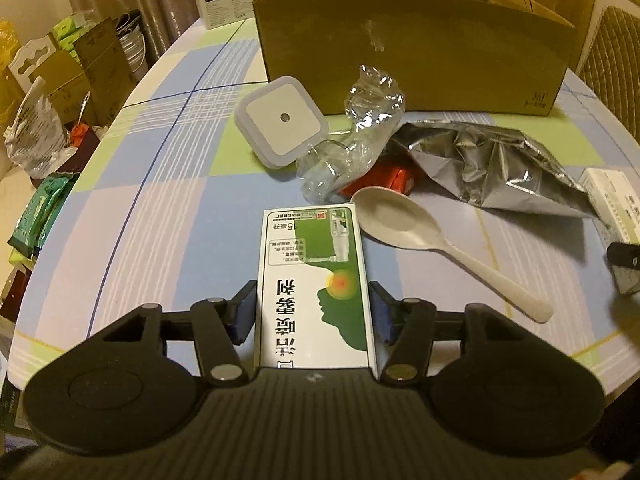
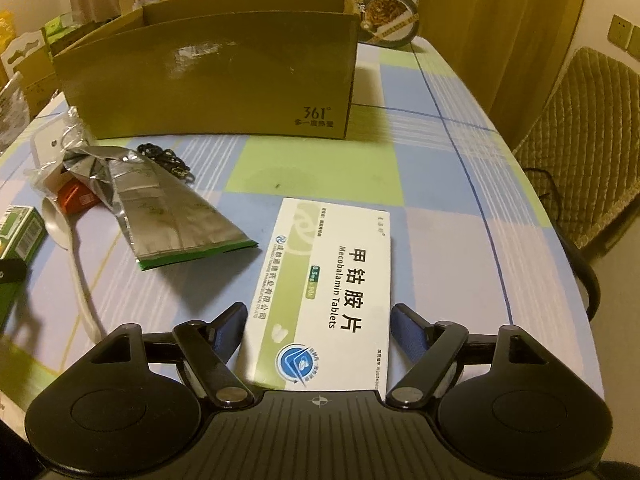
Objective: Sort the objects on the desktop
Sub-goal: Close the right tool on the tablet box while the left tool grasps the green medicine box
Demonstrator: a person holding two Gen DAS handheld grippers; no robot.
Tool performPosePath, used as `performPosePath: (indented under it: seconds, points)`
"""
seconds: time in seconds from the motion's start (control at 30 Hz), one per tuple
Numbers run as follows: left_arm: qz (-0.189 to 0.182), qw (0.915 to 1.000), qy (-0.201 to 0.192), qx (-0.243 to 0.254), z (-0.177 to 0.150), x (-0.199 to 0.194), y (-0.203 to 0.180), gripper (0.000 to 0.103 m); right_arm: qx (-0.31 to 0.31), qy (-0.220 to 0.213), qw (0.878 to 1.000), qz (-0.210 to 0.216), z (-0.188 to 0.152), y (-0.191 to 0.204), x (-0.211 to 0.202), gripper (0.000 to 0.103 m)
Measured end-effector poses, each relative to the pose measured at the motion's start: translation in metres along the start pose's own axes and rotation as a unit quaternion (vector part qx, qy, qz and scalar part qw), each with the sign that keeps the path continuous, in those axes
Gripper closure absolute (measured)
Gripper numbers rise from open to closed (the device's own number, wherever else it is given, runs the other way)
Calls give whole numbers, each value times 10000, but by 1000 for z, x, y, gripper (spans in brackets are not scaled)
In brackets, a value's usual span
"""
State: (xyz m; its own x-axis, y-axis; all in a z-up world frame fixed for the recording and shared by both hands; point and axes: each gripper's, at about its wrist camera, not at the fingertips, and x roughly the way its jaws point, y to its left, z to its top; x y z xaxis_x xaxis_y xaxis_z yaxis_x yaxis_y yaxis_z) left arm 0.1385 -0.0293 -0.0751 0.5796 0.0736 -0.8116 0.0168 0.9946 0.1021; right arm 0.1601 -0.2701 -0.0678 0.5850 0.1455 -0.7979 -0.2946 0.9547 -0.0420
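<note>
In the left wrist view my left gripper (image 1: 313, 312) is shut on a green and white spray box (image 1: 314, 280), its blue pads pressed on both long sides. In the right wrist view my right gripper (image 2: 318, 330) straddles a white Mecobalamin tablet box (image 2: 324, 296) lying on the checked tablecloth (image 2: 420, 184); small gaps show at both pads, so it is open. A white spoon (image 1: 416, 236), a crushed clear bottle (image 1: 352, 136), a silver foil bag (image 1: 492, 160), a square white night light (image 1: 280, 120) and a red pack (image 1: 396, 178) lie ahead. An open cardboard box (image 1: 412, 60) stands behind them.
A black chain (image 2: 168, 162) lies by the foil bag (image 2: 168, 208) in the right wrist view. A noodle bowl (image 2: 390, 20) sits behind the cardboard box (image 2: 208, 76). A padded chair (image 2: 580, 168) stands at the right table edge. Cartons and bags (image 1: 60, 92) crowd the floor to the left.
</note>
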Motion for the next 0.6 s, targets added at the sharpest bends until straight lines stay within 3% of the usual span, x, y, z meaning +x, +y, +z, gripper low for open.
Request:
performPosePath:
  seconds: [0.43, 0.6]
  points:
    - [-83, 9999, 20, -93, 1, 5, 4, 51, 193, -51, 9998, 7, 6, -2, 8, 28]
    - [-82, 9999, 23, -99, 2, 7, 4, 51, 224, -49, 9997, 17, 7, -1, 8, 35]
